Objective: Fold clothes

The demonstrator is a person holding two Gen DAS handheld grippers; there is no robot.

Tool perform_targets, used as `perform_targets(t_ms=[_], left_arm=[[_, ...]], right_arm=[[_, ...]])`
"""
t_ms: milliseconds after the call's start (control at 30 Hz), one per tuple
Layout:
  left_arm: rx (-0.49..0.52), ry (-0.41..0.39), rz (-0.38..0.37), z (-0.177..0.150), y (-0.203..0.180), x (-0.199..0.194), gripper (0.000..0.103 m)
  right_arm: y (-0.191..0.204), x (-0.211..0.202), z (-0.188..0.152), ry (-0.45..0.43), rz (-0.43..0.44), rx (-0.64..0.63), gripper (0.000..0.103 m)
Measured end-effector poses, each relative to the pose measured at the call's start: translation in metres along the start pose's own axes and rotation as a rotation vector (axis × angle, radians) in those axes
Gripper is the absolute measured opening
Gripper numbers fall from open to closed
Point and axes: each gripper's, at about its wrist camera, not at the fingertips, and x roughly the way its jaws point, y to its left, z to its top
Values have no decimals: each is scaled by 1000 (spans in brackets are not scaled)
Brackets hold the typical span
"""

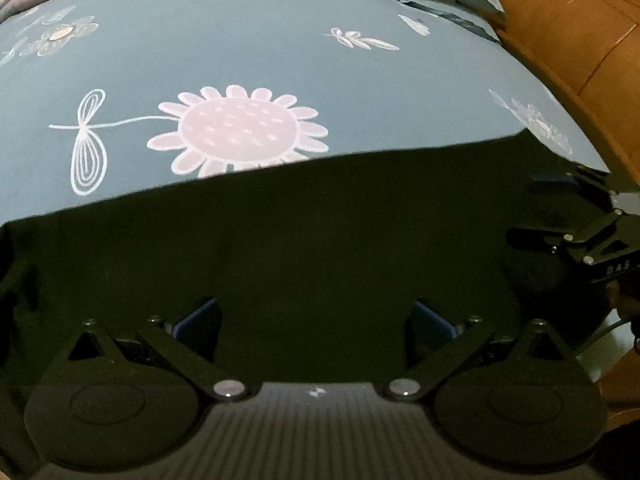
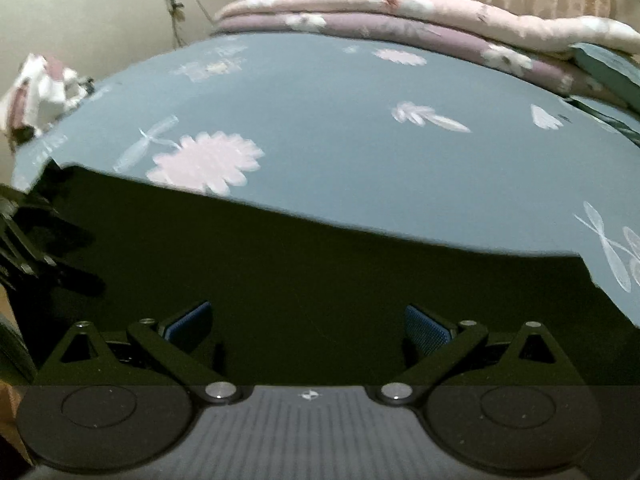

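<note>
A dark garment (image 1: pixel 304 240) lies spread flat on the near part of a bed, over a blue-grey bedsheet (image 1: pixel 280 48) printed with pale flowers and dragonflies. In the left wrist view its far edge runs as a nearly straight line from low on the left to higher on the right, cutting across the bottom of a large pink flower print (image 1: pixel 240 132). In the right wrist view the same garment (image 2: pixel 320 280) fills the near half of the frame, and its far edge slopes down towards the right and ends in a corner near the right side.

The left tongs (image 1: pixel 316 320) hover over the near part of the garment with the fingers spread wide, blue pads (image 1: pixel 196 320) facing each other and nothing between them but the cloth beneath. The right tongs (image 2: pixel 308 322) are likewise spread wide above the dark cloth, holding nothing. Whether either pair touches the fabric cannot be told.

The right tongs also show at the right edge of the left wrist view, over the garment's right end.

At the far side of the bed lies a folded quilt (image 2: pixel 400 12) in pink and mauve with white flowers. A brown wooden bed frame (image 1: pixel 568 40) borders the bed on the right.
</note>
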Motion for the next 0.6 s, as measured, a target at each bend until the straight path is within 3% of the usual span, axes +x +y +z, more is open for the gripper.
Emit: perform_targets(t_ms=[67,200,433,600], left_arm=[[-20,-18,-3,3,2,-7,87],[-122,-71,0,0,24,-29,82],[-361,-191,99,-23,80,-81,81],[-547,-301,175,-51,111,-117,81]], right_arm=[[3,4,11,-14,31,-2,103],[9,15,27,-19,96,-15,103],[24,39,41,16,226,-29,103],[49,51,51,33,294,-107,103]])
